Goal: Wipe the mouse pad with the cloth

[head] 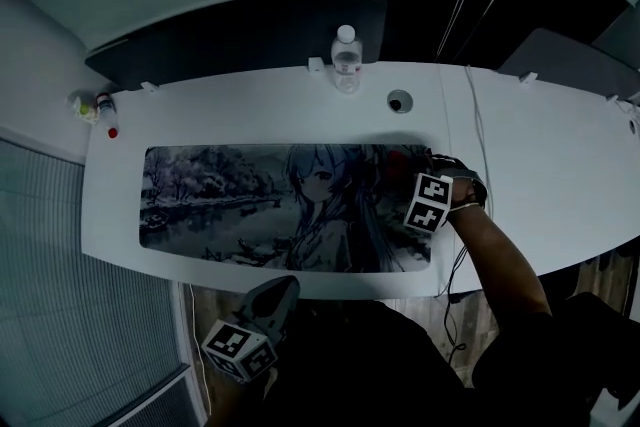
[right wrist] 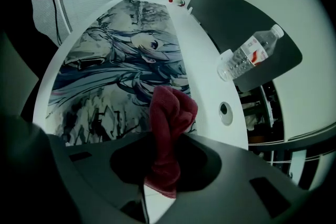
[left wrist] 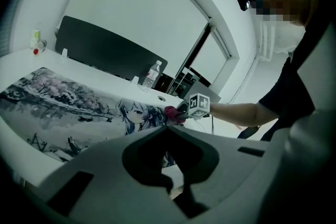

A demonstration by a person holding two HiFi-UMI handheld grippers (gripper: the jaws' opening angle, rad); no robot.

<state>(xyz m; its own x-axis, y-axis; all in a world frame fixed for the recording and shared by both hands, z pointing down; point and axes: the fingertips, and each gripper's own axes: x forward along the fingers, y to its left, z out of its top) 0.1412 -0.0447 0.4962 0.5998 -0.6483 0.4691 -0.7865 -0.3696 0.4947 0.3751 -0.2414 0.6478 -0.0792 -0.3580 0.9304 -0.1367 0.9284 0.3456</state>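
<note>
A long mouse pad point(head: 240, 205) printed with an anime girl and a winter landscape lies along the white desk point(head: 250, 105). At its right end my right gripper point(head: 405, 170) is shut on a dark red cloth point(head: 398, 158), which rests against the pad's far right corner. In the right gripper view the cloth point(right wrist: 170, 113) bunches up out of the right gripper point(right wrist: 165, 162) above the mouse pad point(right wrist: 115, 60). My left gripper point(head: 283, 290) hangs below the desk's front edge, off the pad. In its own view the left gripper point(left wrist: 169, 134) is shut and holds nothing.
A clear water bottle point(head: 346, 58) stands at the desk's back edge, with a round cable hole point(head: 399, 101) to its right. Small bottles point(head: 100, 110) sit at the far left corner. A dark partition point(head: 270, 35) runs behind the desk. A cable point(head: 480, 145) crosses the desk on the right.
</note>
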